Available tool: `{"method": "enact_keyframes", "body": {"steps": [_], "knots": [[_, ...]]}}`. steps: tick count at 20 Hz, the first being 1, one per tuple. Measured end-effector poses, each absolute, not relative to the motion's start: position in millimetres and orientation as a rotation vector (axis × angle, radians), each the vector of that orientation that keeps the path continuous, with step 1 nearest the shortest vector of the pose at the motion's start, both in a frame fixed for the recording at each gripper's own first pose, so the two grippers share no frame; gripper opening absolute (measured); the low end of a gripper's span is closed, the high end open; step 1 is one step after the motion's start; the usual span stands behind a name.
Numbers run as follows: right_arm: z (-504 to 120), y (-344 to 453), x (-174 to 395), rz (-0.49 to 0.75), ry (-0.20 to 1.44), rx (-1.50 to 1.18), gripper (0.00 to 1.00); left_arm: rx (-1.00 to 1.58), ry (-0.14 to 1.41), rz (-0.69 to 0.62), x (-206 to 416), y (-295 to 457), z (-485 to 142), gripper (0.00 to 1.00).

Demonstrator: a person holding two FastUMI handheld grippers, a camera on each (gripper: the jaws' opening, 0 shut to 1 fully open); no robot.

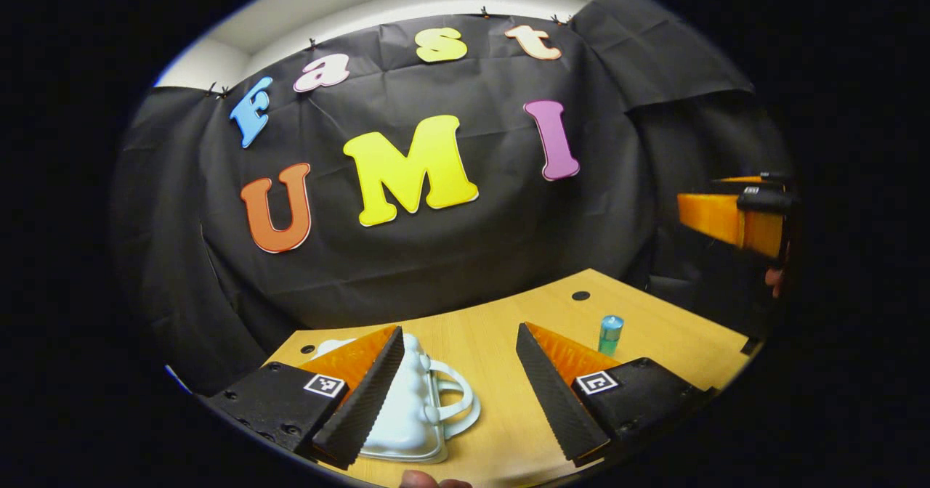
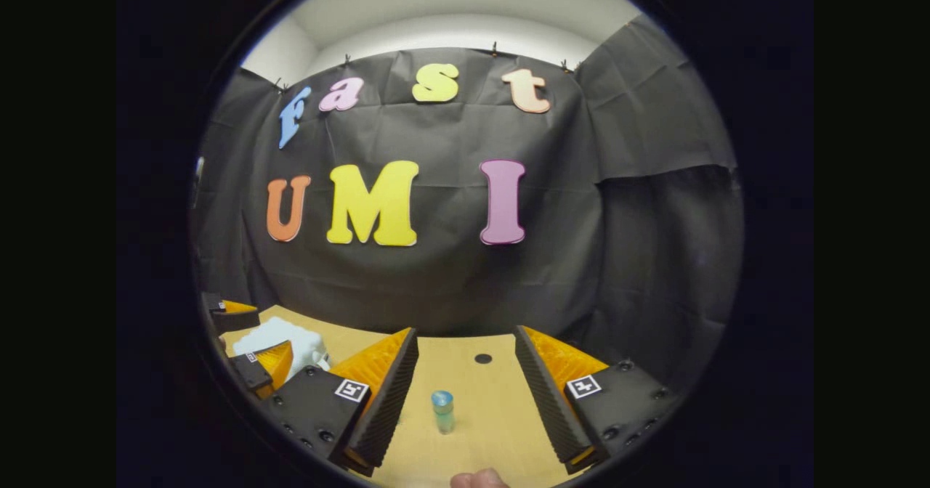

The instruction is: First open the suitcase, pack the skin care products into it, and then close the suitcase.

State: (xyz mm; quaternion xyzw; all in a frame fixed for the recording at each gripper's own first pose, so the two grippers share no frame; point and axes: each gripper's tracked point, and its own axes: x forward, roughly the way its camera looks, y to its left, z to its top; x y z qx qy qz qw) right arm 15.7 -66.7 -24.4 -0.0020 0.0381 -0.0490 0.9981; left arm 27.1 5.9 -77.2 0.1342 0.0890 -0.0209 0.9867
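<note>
A small white suitcase (image 1: pixel 410 408) lies on the wooden table (image 1: pixel 501 328), lid down, its handle (image 1: pixel 456 399) pointing right. My left gripper (image 1: pixel 459 332) hovers open above it, and its left finger covers part of the shell. A little teal bottle with a blue cap (image 1: pixel 610 334) stands upright to the right. In the right gripper view the same bottle (image 2: pixel 442 410) stands on the table below the wide gap of my open right gripper (image 2: pixel 466 332), with nothing touching it. The suitcase (image 2: pixel 280 339) and the left gripper (image 2: pixel 265 337) appear at the far left there.
A dark cable hole (image 2: pixel 483 359) sits in the table behind the bottle. Black cloth closes off the back and sides. The right gripper (image 1: pixel 726 216) hangs high at the right edge of the left gripper view. A person's fingertip (image 2: pixel 476 479) pokes in at the bottom.
</note>
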Motion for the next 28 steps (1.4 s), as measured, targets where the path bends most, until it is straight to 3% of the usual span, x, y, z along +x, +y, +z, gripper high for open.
{"method": "enact_keyframes", "body": {"steps": [8, 18, 21, 24, 28], "knots": [[-42, -108, 11, -0.177, 0.121, -0.016, 0.80, 0.632, 0.483, -0.122, 42, 36, -186, 0.99], [-60, -143, 3, -0.249, 0.170, -0.029, 0.80, 0.875, 0.690, -0.169, 71, 54, -246, 0.93], [-65, -151, 2, -0.271, 0.183, -0.024, 0.80, 0.889, 0.735, -0.188, 75, 55, -257, 0.82], [-66, -153, 3, -0.282, 0.187, -0.025, 0.80, 0.903, 0.768, -0.200, 78, 55, -265, 0.49], [-66, -150, 1, -0.283, 0.188, -0.028, 0.80, 0.909, 0.773, -0.224, 79, 51, -263, 0.33]]}}
